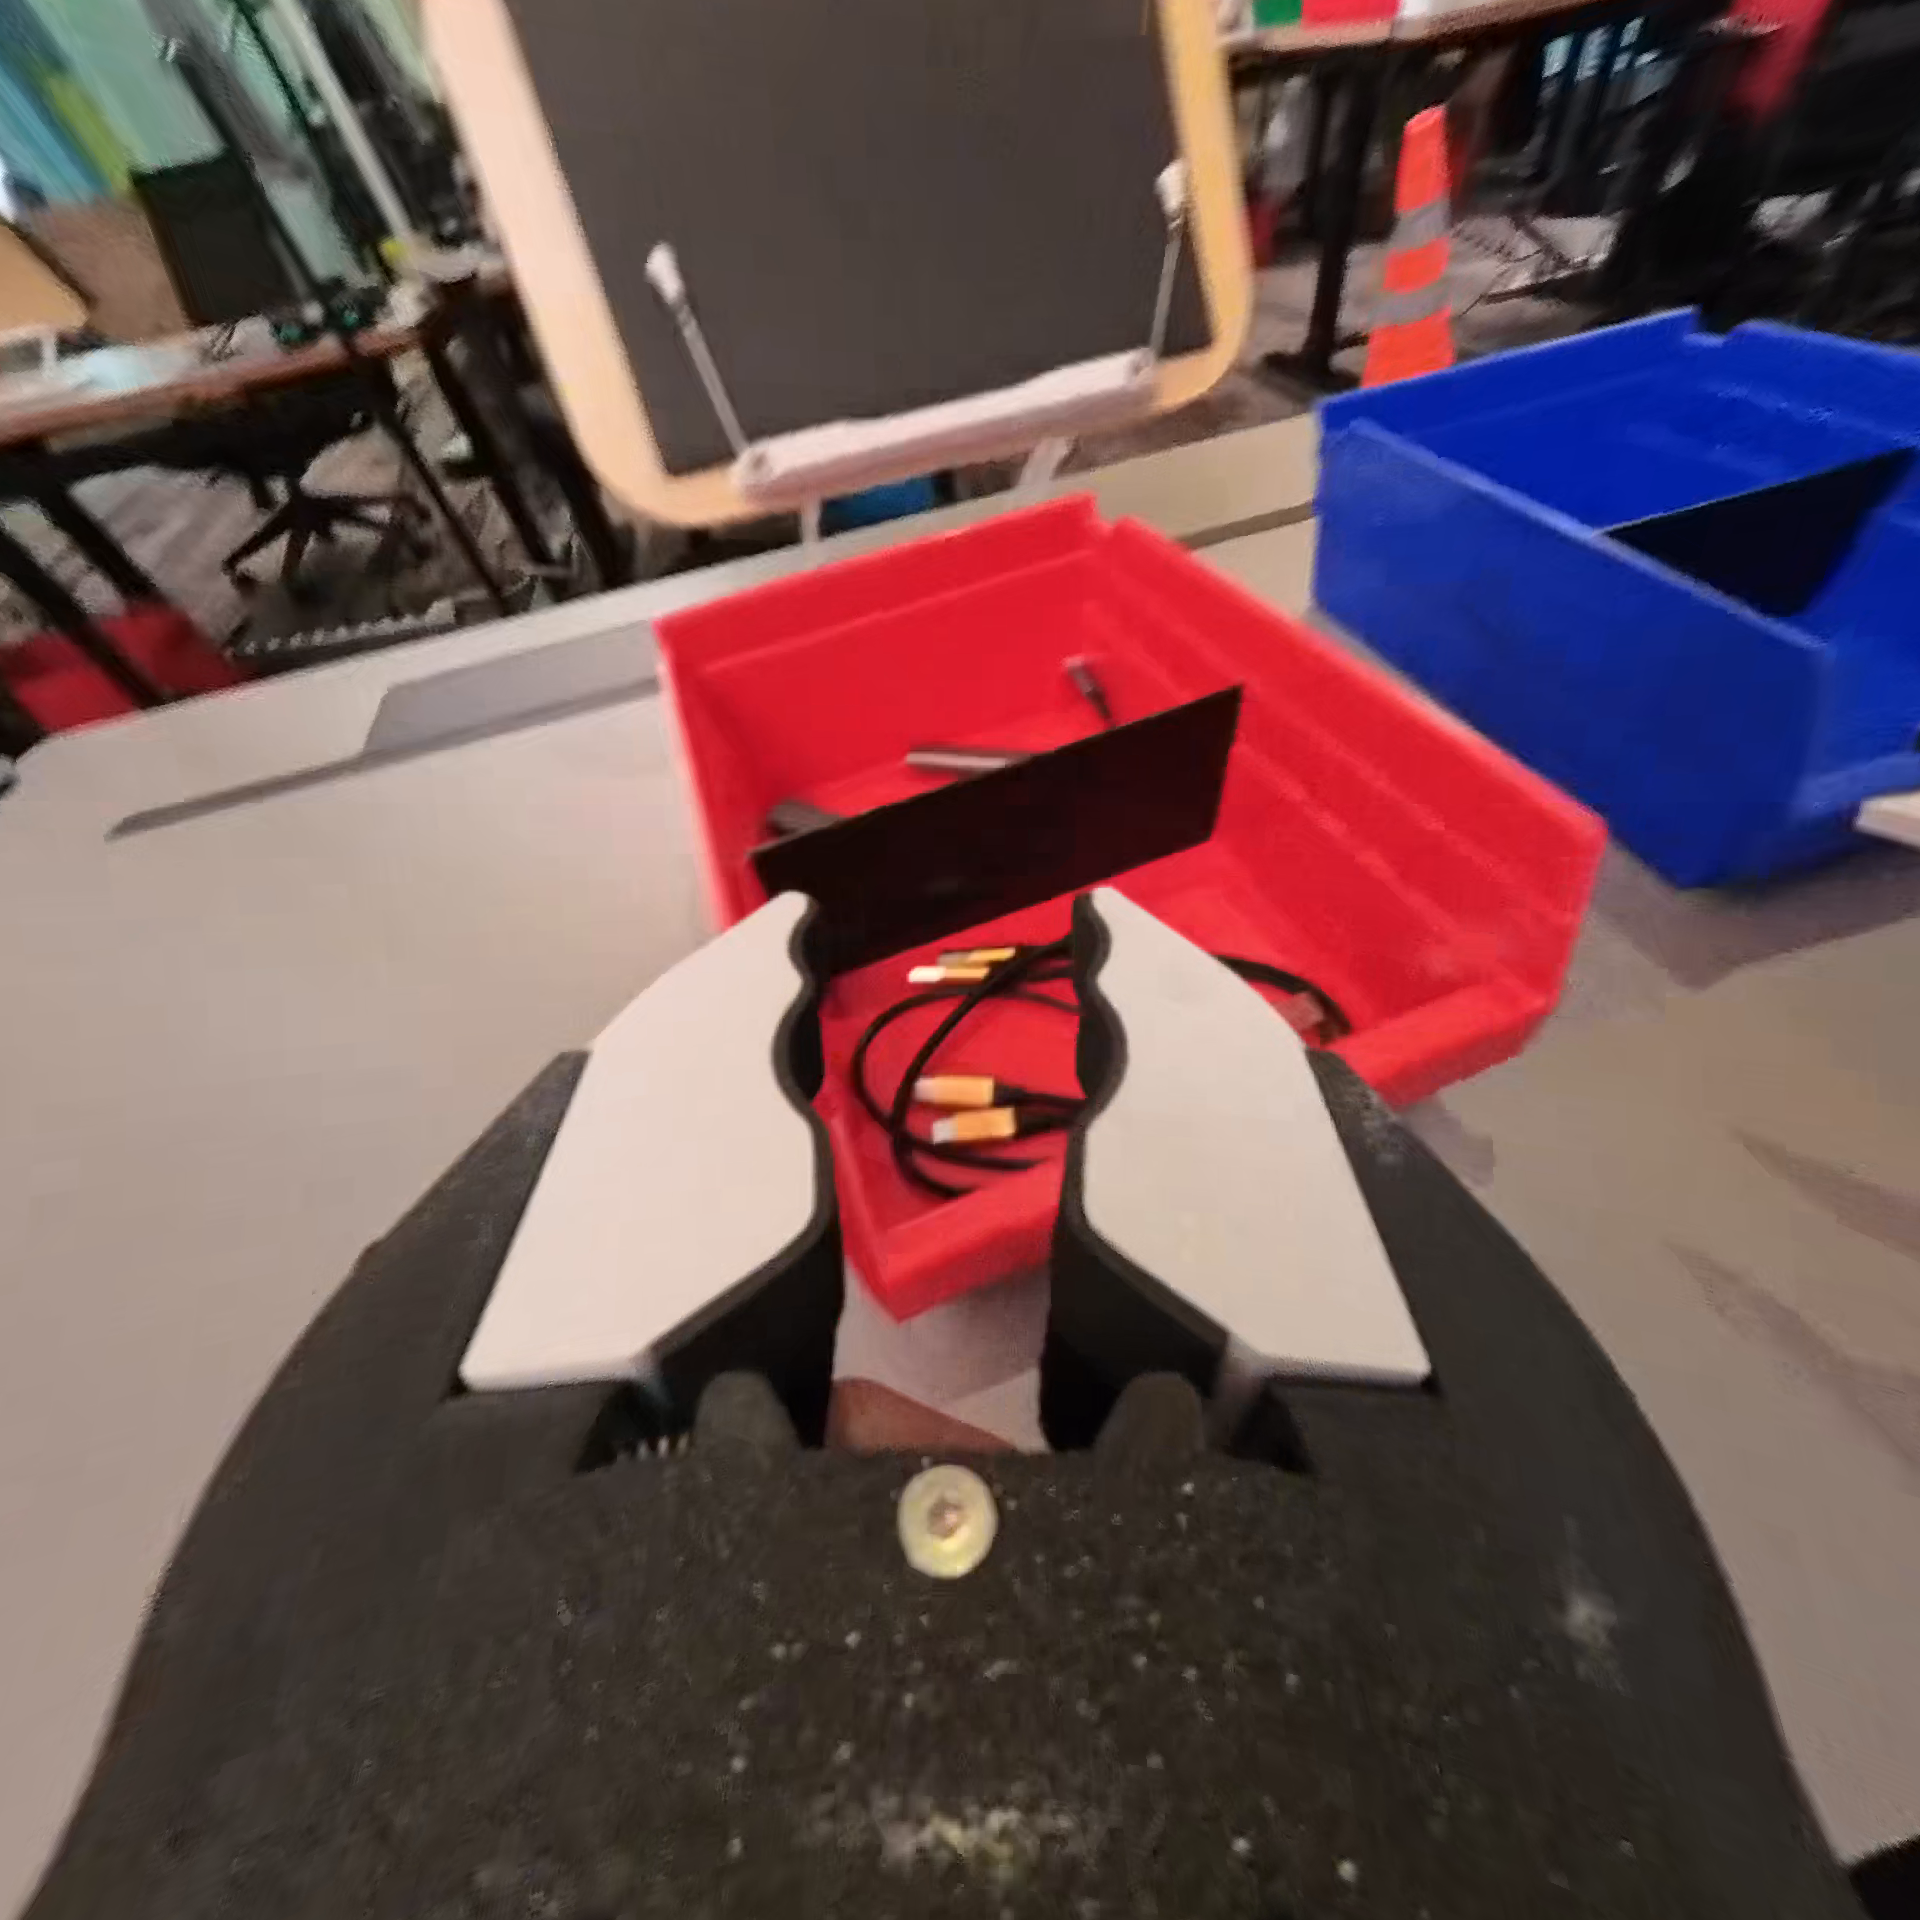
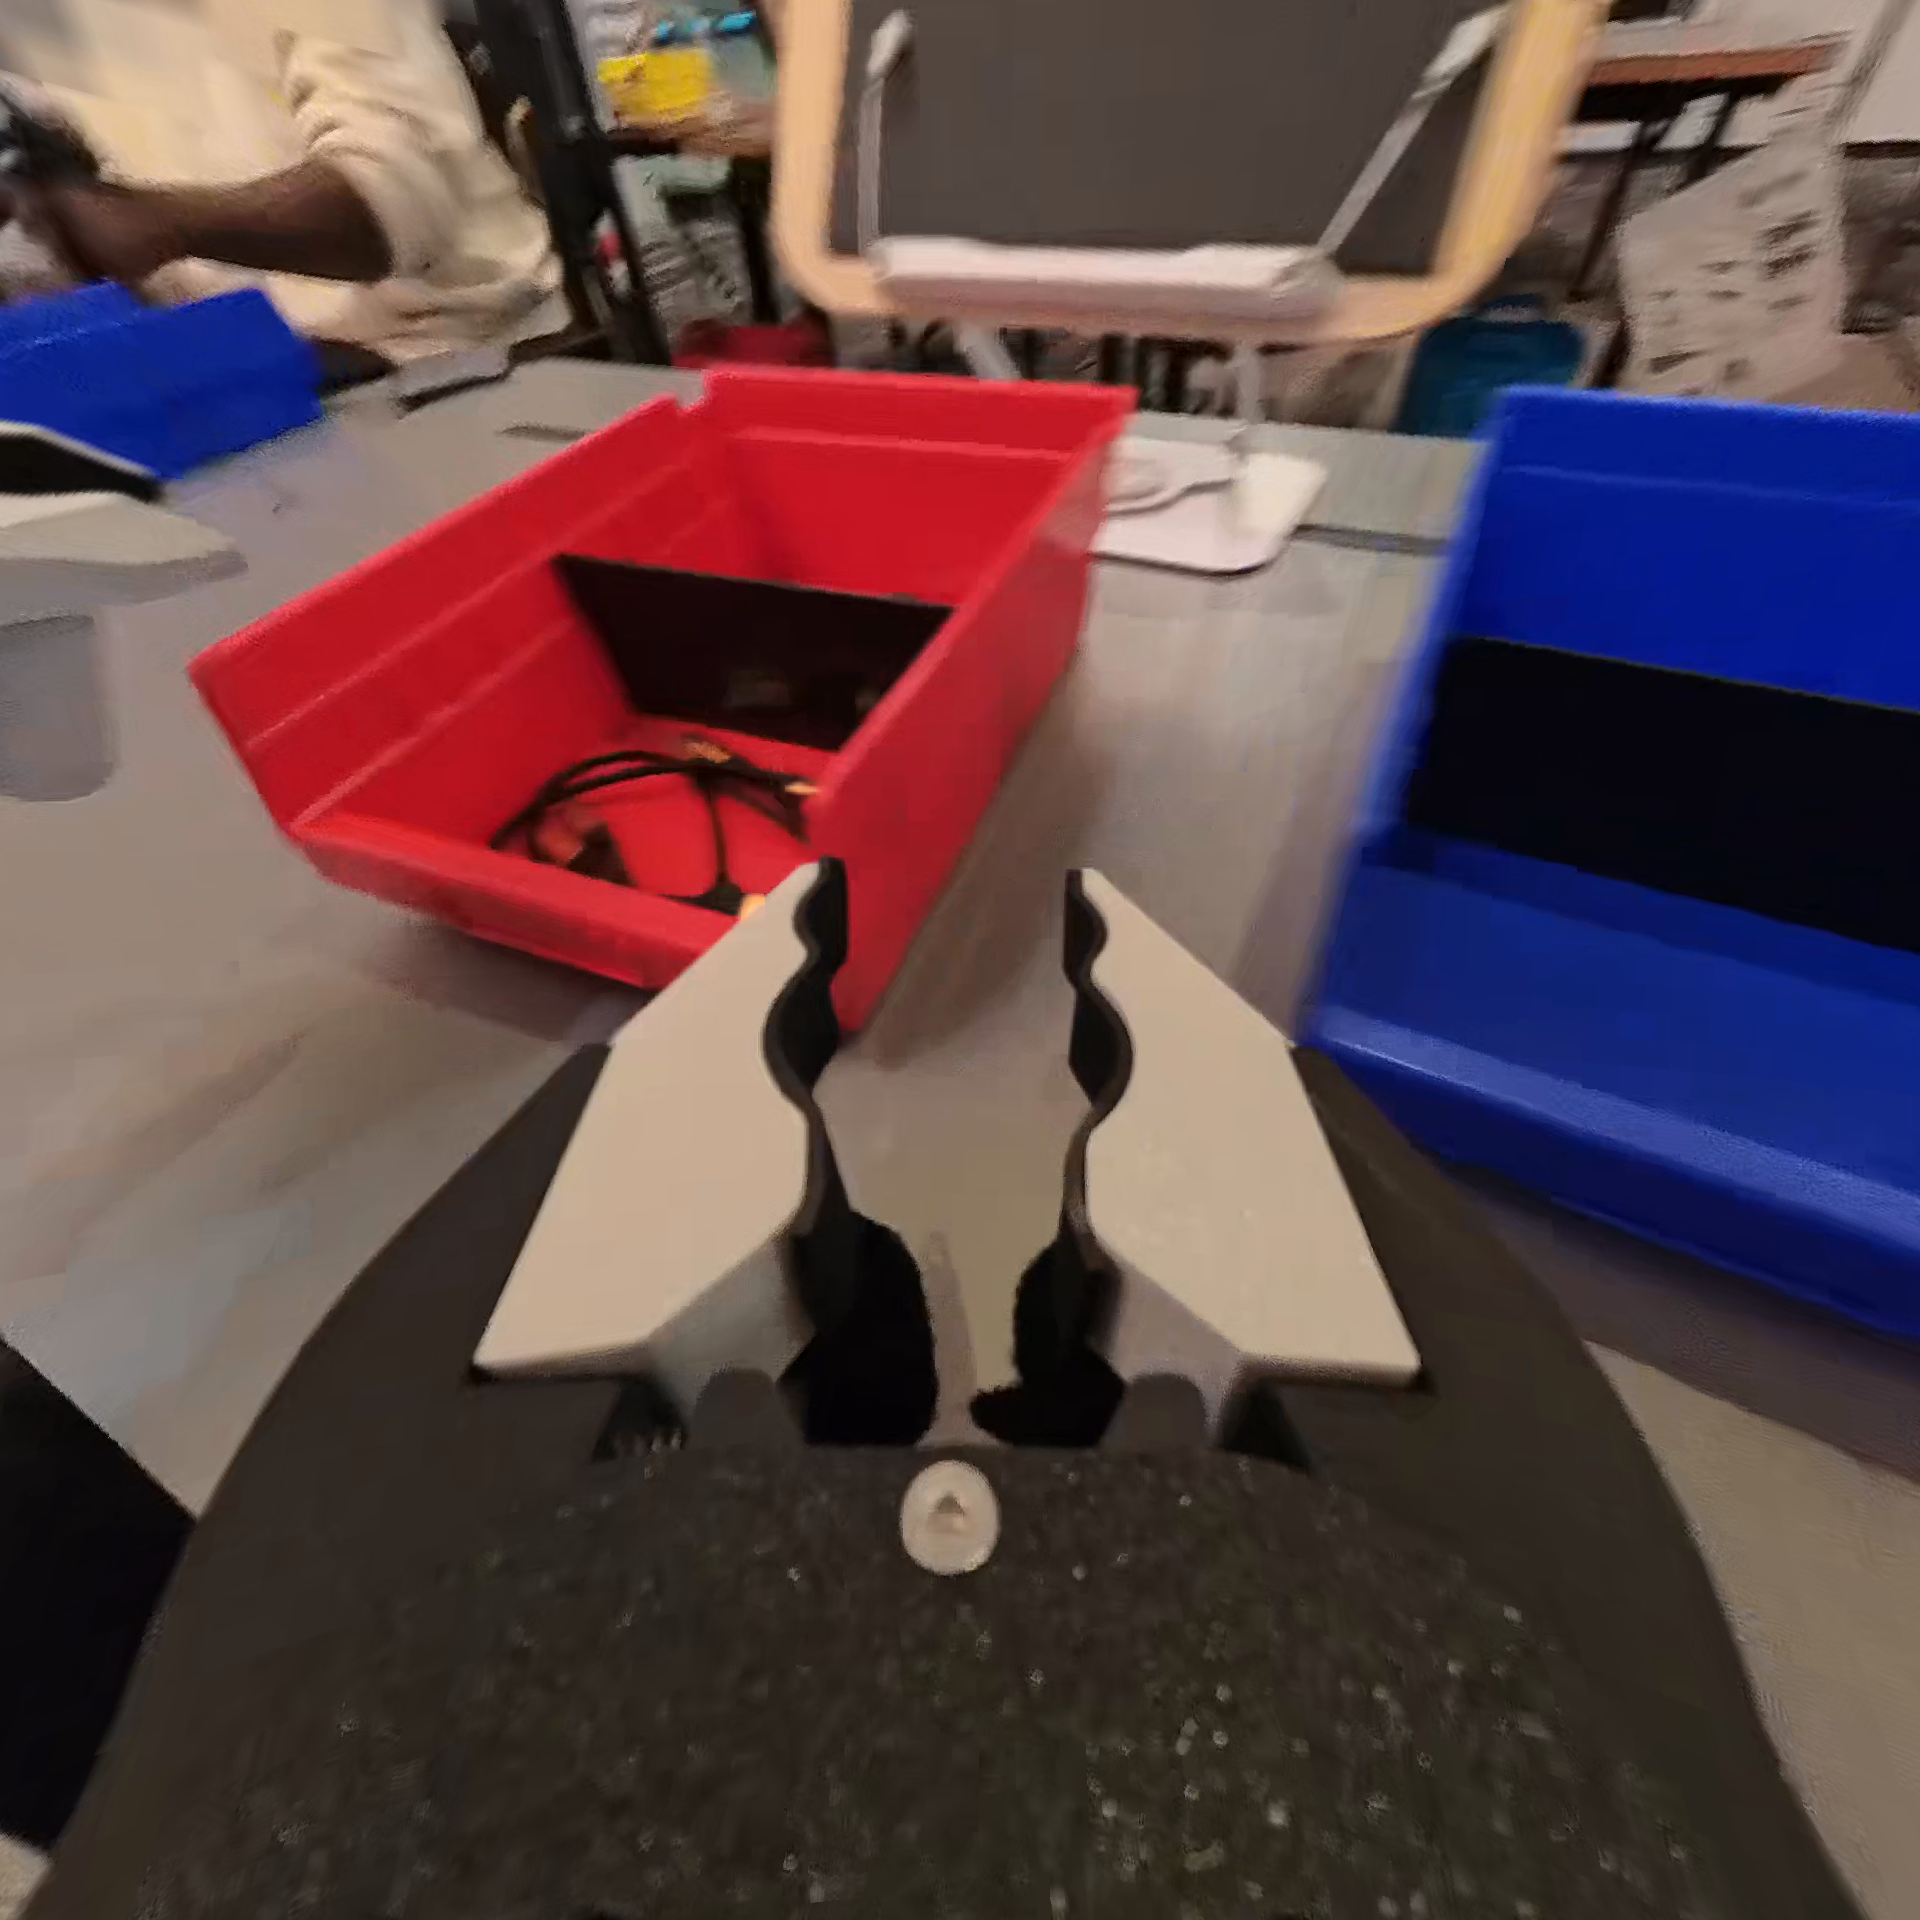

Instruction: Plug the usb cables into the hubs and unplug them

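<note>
Left gripper (image 1: 945, 914) hangs with fingers parted and empty, and dead ahead between them the usb cables (image 1: 966, 1070) lie coiled in the red bin's (image 1: 1455, 821) near compartment, hubs (image 1: 951, 762) beyond the black divider (image 1: 997, 821). Those cords look light and floppy, so I'd pinch a stiff orange plug. Right gripper (image 2: 951, 883), fingers also spread and bare, has the bin ahead-left.

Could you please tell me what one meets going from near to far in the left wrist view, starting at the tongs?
Left tongs → black USB cables in the red bin → black divider → grey hubs behind it → tan-framed chair.
</note>
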Demonstrator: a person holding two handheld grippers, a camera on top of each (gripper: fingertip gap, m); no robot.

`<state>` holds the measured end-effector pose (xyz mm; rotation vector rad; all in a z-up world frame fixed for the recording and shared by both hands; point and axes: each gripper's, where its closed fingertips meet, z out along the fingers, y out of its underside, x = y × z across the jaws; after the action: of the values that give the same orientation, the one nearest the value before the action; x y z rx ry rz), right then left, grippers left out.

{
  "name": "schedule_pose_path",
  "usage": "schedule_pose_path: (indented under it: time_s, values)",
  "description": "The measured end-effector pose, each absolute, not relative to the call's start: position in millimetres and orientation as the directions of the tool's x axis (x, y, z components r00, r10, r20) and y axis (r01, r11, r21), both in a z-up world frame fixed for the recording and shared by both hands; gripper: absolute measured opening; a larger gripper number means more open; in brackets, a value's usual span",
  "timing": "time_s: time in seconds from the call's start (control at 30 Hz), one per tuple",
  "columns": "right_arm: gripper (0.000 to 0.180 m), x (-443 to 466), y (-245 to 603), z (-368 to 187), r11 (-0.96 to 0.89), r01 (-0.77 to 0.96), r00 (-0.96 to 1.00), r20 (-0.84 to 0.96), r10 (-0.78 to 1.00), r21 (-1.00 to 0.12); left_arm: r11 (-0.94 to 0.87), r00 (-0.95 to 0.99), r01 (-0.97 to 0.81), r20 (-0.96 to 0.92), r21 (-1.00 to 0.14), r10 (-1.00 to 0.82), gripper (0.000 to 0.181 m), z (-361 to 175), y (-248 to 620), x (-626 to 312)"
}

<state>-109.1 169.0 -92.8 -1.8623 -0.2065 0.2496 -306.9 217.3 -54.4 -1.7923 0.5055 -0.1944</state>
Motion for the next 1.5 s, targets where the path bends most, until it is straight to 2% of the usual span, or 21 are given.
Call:
schedule_pose_path:
  time_s: [0.07,0.2,0.23,0.3,0.37,0.43,0.53,0.77,1.0,1.23,1.33,1.5]
  values:
    - [0.041,-138,187,-110,-0.326,0.053,0.958,-0.044,0.282,-0.944,-0.274,0.921,-0.189,-0.073,-0.943,-0.383,0.048,-75,230,-332]
    - [0.041,-149,221,-122,-0.345,0.013,0.984,-0.050,0.173,-0.939,-0.306,0.924,-0.221,-0.099,-0.926,-0.369,0.047,-107,247,-343]
    - [0.035,-149,227,-121,-0.327,0.012,0.988,-0.039,0.149,-0.945,-0.334,0.921,-0.219,-0.081,-0.917,-0.380,0.043,-118,251,-342]
    - [0.009,-147,236,-124,-0.331,-0.005,0.997,-0.030,0.071,-0.944,-0.399,0.902,-0.172,0.018,-0.900,-0.431,0.023,-135,253,-334]
    - [0.005,-146,240,-123,-0.330,-0.001,1.000,-0.001,-0.001,-0.944,-0.418,0.901,-0.152,0.048,-0.896,-0.430,0.012,-138,259,-336]
    - [0.005,-153,242,-123,-0.344,-0.017,0.999,-0.006,-0.036,-0.939,-0.403,0.904,-0.234,-0.046,-0.885,-0.425,0.007,-138,263,-343]
    - [0.005,-171,245,-117,-0.328,-0.076,0.997,-0.061,-0.056,-0.941,-0.422,0.921,-0.202,-0.024,-0.884,-0.390,0.005,-138,267,-360]
    - [0.005,-239,276,-99,-0.300,-0.043,0.999,-0.047,0.006,-0.953,-0.430,0.956,-0.126,0.007,-0.894,-0.294,0.004,-127,280,-426]
    - [0.006,-320,303,-90,-0.260,-0.006,0.995,-0.032,0.098,-0.966,-0.363,0.978,-0.143,-0.075,-0.921,-0.194,0.004,-110,300,-509]
    - [0.011,-385,313,-125,-0.341,0.038,0.977,-0.036,0.208,-0.939,-0.412,0.980,-0.130,-0.053,-0.902,-0.193,0.003,-126,315,-570]
    - [0.016,-397,312,-122,-0.329,-0.018,0.963,-0.105,0.249,-0.944,-0.438,0.975,-0.054,0.047,-0.898,-0.215,0.004,-134,320,-580]
    - [0.022,-404,295,-117,-0.334,0.048,0.916,-0.092,0.390,-0.941,-0.439,0.984,-0.055,0.027,-0.897,-0.179,0.003,-134,323,-589]
